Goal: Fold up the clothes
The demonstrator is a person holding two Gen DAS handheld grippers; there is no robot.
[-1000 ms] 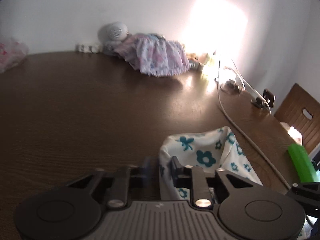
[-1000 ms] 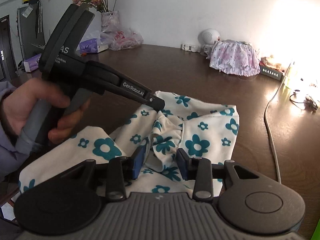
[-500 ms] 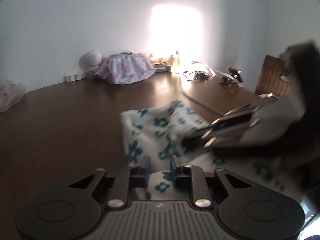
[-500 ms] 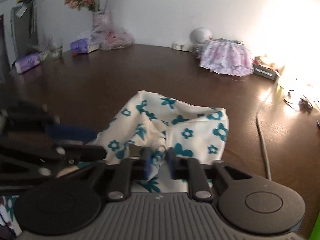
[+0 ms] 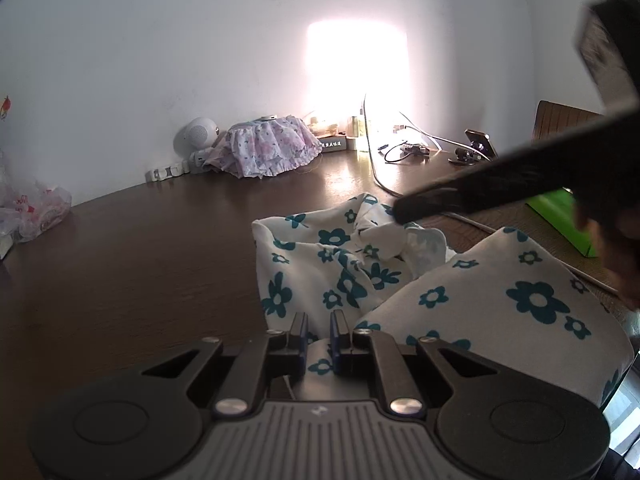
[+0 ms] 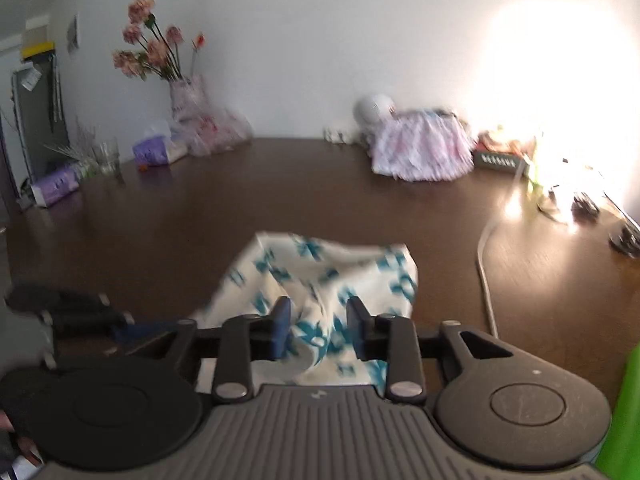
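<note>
**Q:** Down at the near edge of the left wrist view, how did the left gripper point(image 5: 319, 334) stand?

**A:** Its two fingers were drawn close with only a narrow slot between them, and the white garment with teal flowers point(image 5: 340, 264) ran into that slot. It looked pinched on the cloth, though the contact itself was hidden by the fingers.

**Q:** Where did the garment lie?

**A:** On the dark wooden table point(image 5: 132, 264), right of the middle, crumpled, with a raised fold bulging at the near right. The right gripper point(image 5: 404, 214) reached in from the far right as a dark blurred bar, its tip touching a bunched part of the cloth.

**Q:** What else showed there?

**A:** A pink floral cloth point(image 5: 266, 150) far against the wall, a round white speaker point(image 5: 196, 136) just left of it, a white cable point(image 5: 376, 172) trailing toward the near right, and a green object point(image 5: 564, 216) at the right edge.

**Q:** And from the right wrist view?

**A:** That view was blurred. The right gripper point(image 6: 319, 328) had its fingers spread well apart, with the garment point(image 6: 320, 268) lying between and beyond them; nothing was clamped. The left gripper point(image 6: 116, 326) came in low at the near left, at the cloth's left edge.

**Q:** The surroundings?

**A:** A vase of pink flowers point(image 6: 160, 52) at the far left, the floral cloth point(image 6: 420, 148) far right of centre, and the cable point(image 6: 486, 272) on the table point(image 6: 200, 200) to the right.
</note>
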